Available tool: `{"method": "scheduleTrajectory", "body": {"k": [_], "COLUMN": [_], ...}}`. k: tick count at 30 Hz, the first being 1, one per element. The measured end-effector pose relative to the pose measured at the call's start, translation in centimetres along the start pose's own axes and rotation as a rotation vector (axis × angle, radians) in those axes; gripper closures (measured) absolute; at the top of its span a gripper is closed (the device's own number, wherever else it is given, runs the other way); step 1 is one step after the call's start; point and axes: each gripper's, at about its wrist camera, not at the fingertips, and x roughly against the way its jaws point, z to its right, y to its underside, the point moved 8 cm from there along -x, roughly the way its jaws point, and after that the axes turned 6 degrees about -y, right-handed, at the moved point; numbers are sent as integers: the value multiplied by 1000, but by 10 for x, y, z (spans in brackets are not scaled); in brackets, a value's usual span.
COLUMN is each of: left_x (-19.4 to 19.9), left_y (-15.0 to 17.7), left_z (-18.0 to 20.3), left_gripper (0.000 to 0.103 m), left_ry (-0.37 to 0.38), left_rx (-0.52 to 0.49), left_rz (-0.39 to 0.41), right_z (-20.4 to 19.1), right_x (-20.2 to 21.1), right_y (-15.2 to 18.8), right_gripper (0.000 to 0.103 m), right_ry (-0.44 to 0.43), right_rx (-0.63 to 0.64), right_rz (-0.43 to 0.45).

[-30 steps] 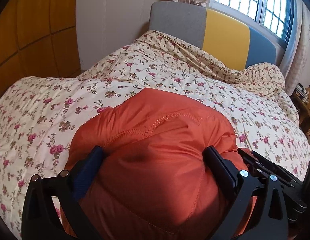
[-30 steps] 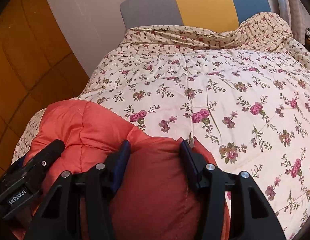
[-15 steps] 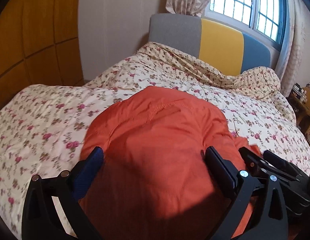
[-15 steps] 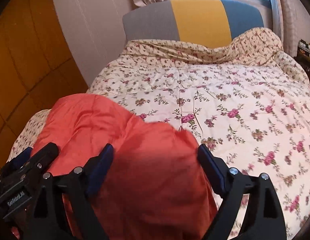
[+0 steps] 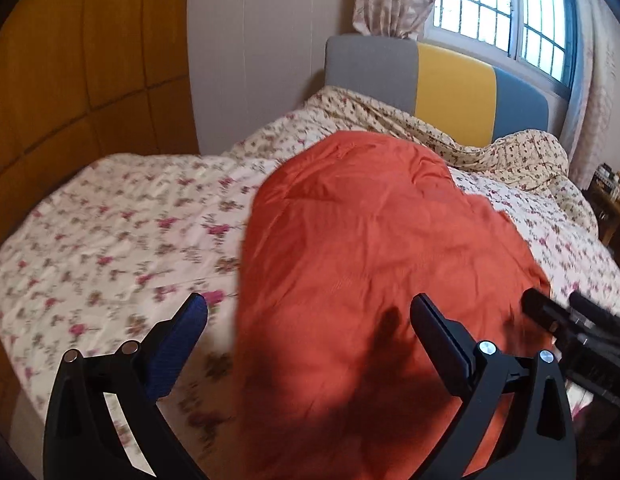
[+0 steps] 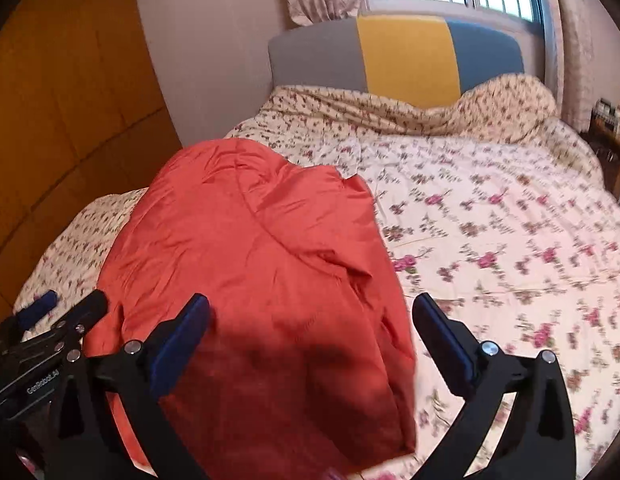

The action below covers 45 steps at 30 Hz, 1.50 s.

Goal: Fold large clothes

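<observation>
Both tongs gape, gripping nothing; right tongs (image 6: 310, 328) are opening.
Your orange jacket (image 5: 373, 264) stretches lengthwise straight ahead of left tongs (image 5: 310, 328).

floral quilt (image 5: 110, 232) motion-blurred, orange garment (image 6: 270, 360) cut off below

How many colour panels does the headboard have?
3. On the headboard: a grey panel nearest the wall, a yellow panel in the middle, a blue panel by the window. The floral quilt hides their lower edges.
</observation>
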Motion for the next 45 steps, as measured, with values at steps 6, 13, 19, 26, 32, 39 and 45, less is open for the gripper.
{"method": "scheduleTrajectory", "body": {"k": [6, 13, 19, 26, 32, 39, 45], "left_x": [46, 87, 105, 111, 112, 110, 110], "left_y": [12, 22, 28, 33, 34, 35, 37], "left_z": [-18, -23, -27, -31, -30, -30, -30], "left_gripper": [3, 3, 3, 3, 3, 3, 3], "left_ry": [-69, -39, -11, -22, -17, -14, -13], "left_rx": [-44, -40, -14, -4, 5, 8, 10], "left_rz": [72, 93, 80, 72, 64, 57, 51], "right_z": [-11, -25, -28, -34, -34, -33, -33], "right_x": [40, 74, 92, 101, 98, 97, 96], "right_y": [13, 27, 30, 28, 31, 31, 32], "right_gripper": [2, 2, 2, 2, 2, 2, 2], "right_ry": [-10, -28, -29, -25, -33, -32, -37], "right_rx": [13, 38, 41, 73, 81, 82, 79], "right_rz": [20, 12, 26, 52, 38, 37, 29]}}
